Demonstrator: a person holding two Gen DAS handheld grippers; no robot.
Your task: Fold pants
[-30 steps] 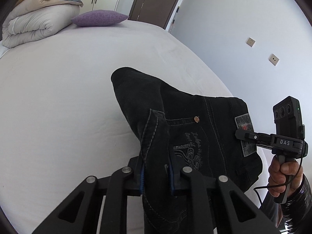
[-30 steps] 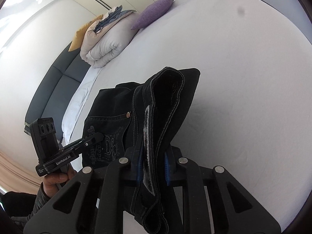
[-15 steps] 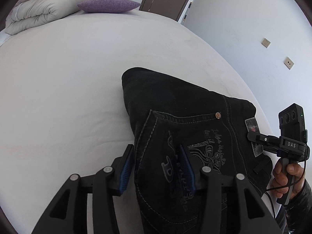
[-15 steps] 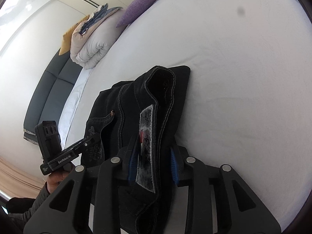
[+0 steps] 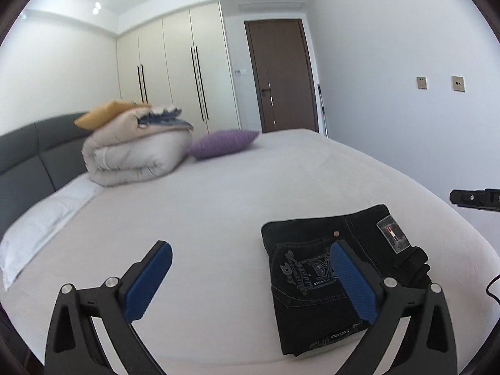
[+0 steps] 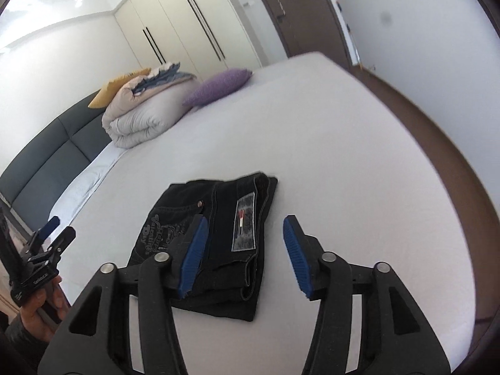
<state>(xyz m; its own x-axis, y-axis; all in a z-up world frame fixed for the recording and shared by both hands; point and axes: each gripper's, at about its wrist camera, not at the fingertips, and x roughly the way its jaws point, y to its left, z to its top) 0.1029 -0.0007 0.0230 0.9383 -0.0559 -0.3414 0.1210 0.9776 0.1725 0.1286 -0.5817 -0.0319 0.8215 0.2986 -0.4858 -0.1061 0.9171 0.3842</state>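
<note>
The black pants [image 5: 315, 268] lie folded in a compact stack on the white bed, back pocket embroidery and waist label up; they also show in the right wrist view [image 6: 218, 234]. My left gripper [image 5: 250, 281] is open and empty, raised above the bed to the left of the pants. My right gripper [image 6: 245, 250] is open and empty, held above the near edge of the pants. The left gripper also shows at the left edge of the right wrist view [image 6: 56, 231].
A rolled duvet [image 5: 137, 153] with a yellow cushion and a purple pillow [image 5: 223, 142] sit at the far head of the bed [image 5: 218, 193]. A grey headboard [image 5: 28, 156] is on the left. Wardrobes and a door stand behind. The bed's right edge [image 6: 437, 212] drops off.
Both grippers have opened, let go of the pants and lifted back. The pants now lie flat and folded on the bed.
</note>
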